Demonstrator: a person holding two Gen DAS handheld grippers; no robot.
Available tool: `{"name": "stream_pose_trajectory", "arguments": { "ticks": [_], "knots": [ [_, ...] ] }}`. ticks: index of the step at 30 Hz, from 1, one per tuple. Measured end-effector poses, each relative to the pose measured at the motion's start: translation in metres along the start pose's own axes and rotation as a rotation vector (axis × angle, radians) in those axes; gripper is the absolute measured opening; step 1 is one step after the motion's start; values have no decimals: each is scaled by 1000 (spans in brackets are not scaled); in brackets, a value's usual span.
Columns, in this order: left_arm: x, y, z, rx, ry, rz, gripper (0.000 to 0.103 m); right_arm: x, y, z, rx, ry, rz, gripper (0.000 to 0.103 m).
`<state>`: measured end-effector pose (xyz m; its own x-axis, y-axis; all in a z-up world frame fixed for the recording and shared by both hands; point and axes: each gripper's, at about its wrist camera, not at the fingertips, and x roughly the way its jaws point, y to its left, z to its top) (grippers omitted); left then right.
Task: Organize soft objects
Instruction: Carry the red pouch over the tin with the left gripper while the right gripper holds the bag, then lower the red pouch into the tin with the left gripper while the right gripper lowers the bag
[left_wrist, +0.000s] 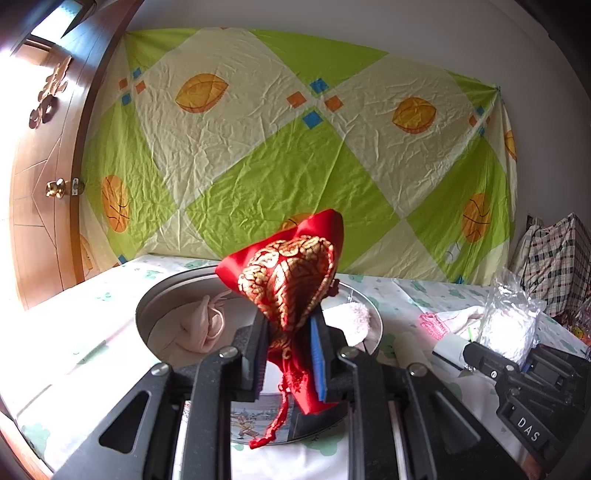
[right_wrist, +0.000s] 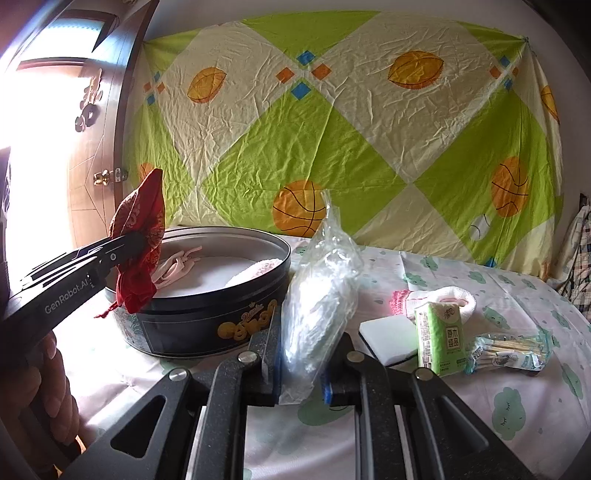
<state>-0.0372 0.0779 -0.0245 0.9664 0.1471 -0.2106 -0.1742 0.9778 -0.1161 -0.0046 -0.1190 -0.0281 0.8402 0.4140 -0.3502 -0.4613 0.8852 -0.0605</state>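
Note:
My left gripper (left_wrist: 290, 328) is shut on a red and gold drawstring pouch (left_wrist: 291, 273), held above the near rim of a round dark tin (right_wrist: 207, 325). From the right wrist view, the left gripper (right_wrist: 138, 242) and the pouch (right_wrist: 142, 236) hang over the tin's left edge. Inside the tin lie a pale pink cloth bag (left_wrist: 203, 325) and a fluffy pink-white piece (left_wrist: 351, 317). My right gripper (right_wrist: 299, 339) is shut on a clear plastic bag of white soft material (right_wrist: 321, 295), standing upright to the right of the tin.
On the cloud-print cloth (right_wrist: 517, 295) to the right lie a white sponge (right_wrist: 388, 339), a green tissue pack (right_wrist: 437, 336), a packet of cotton swabs (right_wrist: 509, 350) and a pink-trimmed white cloth (right_wrist: 439, 299). A wooden door (left_wrist: 40, 192) stands left; a plaid bag (left_wrist: 557, 258) sits far right.

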Motion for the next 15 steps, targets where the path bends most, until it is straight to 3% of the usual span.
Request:
{"name": "stream_pose_trajectory", "arguments": {
  "ticks": [15],
  "knots": [
    [3,13,1,-10,9,16,19,7,19,3,-40,12,56,17]
  ]
}}
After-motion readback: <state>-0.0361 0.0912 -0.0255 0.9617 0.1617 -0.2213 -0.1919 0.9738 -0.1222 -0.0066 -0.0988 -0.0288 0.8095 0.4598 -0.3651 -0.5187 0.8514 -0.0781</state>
